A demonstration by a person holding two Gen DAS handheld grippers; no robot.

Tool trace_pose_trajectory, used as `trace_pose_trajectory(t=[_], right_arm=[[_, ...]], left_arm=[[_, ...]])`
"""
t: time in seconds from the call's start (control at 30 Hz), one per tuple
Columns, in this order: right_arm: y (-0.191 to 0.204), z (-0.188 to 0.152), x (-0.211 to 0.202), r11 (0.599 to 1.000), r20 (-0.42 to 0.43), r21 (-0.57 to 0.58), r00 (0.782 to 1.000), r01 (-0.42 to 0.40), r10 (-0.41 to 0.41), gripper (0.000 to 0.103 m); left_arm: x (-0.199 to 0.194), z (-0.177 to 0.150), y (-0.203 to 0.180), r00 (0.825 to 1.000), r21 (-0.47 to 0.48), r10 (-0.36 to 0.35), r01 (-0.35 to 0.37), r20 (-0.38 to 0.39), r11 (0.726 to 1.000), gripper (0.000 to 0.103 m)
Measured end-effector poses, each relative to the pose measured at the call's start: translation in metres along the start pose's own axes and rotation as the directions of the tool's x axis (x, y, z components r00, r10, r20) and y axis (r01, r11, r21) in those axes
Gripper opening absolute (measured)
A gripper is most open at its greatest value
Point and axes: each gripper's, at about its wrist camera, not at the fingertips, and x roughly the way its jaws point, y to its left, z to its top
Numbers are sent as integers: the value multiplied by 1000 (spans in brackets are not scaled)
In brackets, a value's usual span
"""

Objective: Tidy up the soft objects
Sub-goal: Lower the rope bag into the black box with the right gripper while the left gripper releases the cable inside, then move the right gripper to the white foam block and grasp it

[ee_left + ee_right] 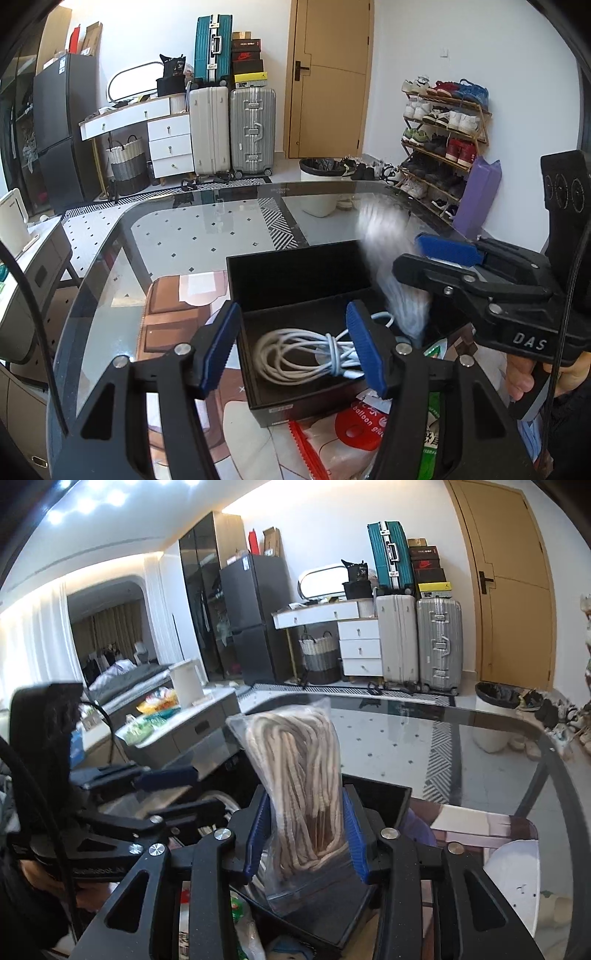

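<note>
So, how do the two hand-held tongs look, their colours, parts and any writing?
Both tongs, left and right, have black angular frames with silver bolts and ribbed blue pads. The right one carries white letters "DAS" on its body and a black cable beside its handle.

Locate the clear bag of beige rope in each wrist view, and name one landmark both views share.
Left wrist view: the bag of rope is right of centre, motion-blurred, hanging over the black box at the right gripper.
Right wrist view: it stands upright at centre, between the right gripper's blue pads, its bottom in the box.
Shared landmark: the teal suitcase stacked on the white and silver ones.
</note>
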Motion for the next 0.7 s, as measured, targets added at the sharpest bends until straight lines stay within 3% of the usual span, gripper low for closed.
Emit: trace_pose_trajectory(t=[0.1, 0.17, 0.27, 0.37, 0.7], right_arm=[[-1, -1, -9, 1000, 10, -6, 1000, 13, -13, 60], [-4, -3, -17, 1000, 11, -9, 999, 30, -30, 80], [-8, -7, -33, 999, 7, 1, 999, 51, -51, 97], [-12, -15, -49, 997, -7, 23, 997, 71, -71, 102], [-17, -54, -81, 987, -83, 74, 987, 142, -135, 102]], left_arm=[[-6, -1, 2, 1000, 1, -4, 4, 11, 1000, 75], [-12, -2, 2, 1000, -1, -2, 2, 25, 1000, 87], [-23, -3, 1, 999, 1, -18, 18, 38, 1000, 96], [-34, -8, 0, 999, 2, -6, 6, 54, 1000, 103], [-47, -34, 1, 1000, -17, -2, 3, 28, 1000, 103]])
